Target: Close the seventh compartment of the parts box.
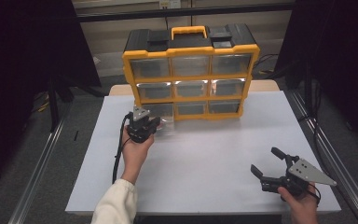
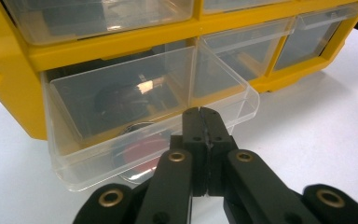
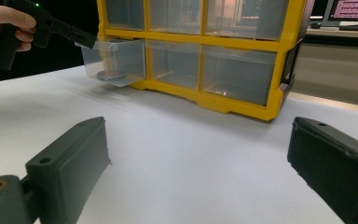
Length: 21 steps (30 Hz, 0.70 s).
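The high view looks forward and down from the person's side, taking in the whole white surface [image 1: 200, 158] with the yellow cabinet [image 1: 191, 70] at 12 o'clock. The left gripper view sits close to the cabinet's pulled-out drawer [image 2: 135, 116]. The right gripper view looks low across the surface from farther off, sharing that drawer at 10 o'clock.

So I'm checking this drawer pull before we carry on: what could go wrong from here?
1. The left gripper is shut on just the thin front lip of the clear drawer; the fingers could slip off.
2. The drawer is well out of the yellow cabinet; pulled further, it might drop out and spill the round things inside.
3. The right gripper rests open on the table, apart from the cabinet, so nothing steadies it.
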Available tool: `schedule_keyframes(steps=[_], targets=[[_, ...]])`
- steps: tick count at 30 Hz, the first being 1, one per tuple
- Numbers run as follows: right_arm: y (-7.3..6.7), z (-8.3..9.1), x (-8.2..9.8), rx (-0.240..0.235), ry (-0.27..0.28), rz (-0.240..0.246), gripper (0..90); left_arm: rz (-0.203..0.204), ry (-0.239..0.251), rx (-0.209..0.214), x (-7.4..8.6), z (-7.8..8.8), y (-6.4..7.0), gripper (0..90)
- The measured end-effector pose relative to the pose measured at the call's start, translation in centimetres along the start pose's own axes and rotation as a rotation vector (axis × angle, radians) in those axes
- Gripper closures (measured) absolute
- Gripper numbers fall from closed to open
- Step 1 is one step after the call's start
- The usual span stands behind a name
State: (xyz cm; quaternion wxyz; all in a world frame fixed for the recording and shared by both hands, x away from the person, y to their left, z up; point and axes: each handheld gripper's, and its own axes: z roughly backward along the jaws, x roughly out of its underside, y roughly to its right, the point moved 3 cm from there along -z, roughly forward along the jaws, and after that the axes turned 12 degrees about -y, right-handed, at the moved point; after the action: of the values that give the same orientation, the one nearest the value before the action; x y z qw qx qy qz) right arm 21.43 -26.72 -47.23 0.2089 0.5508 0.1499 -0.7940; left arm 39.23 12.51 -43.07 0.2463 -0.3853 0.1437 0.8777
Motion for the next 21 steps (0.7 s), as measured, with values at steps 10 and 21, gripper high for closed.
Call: schedule_keyframes(steps=[10, 21], targets=[[0.01, -0.02, 0.0, 0.002, 0.001, 0.0, 4.7, 0.002, 0.004, -0.013, -0.09, -0.06, -0.2, 90.0], [0.03, -0.02, 0.0, 0.002, 0.002, -0.001, 4.7, 0.013, 0.015, -0.016, -0.21, -0.26, -0.24, 90.0]])
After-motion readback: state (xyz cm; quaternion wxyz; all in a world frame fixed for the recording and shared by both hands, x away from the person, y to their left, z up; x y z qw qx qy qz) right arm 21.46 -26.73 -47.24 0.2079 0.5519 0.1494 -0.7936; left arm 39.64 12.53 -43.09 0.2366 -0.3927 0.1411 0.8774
